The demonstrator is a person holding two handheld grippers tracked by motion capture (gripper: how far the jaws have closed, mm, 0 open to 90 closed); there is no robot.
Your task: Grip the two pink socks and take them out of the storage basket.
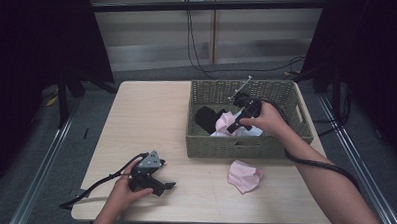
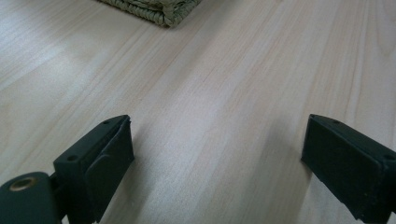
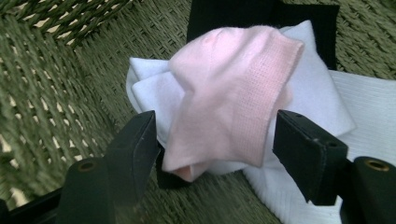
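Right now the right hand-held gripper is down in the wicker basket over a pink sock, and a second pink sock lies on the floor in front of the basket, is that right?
Not quite. The second pink sock lies on the table, not the floor, just in front of the wicker basket; the high view shows it. The rest holds: the right hand-held gripper is down in the basket over a pink sock.

Pale wooden table (image 1: pixel 151 120) bearing wicker basket (image 1: pixel 245 146), pink sock (image 1: pixel 245 175).

My left claw (image 2: pixel 217 158) hung open over the bare wooden table (image 2: pixel 224 84), basket corner (image 2: pixel 154 9) far off.
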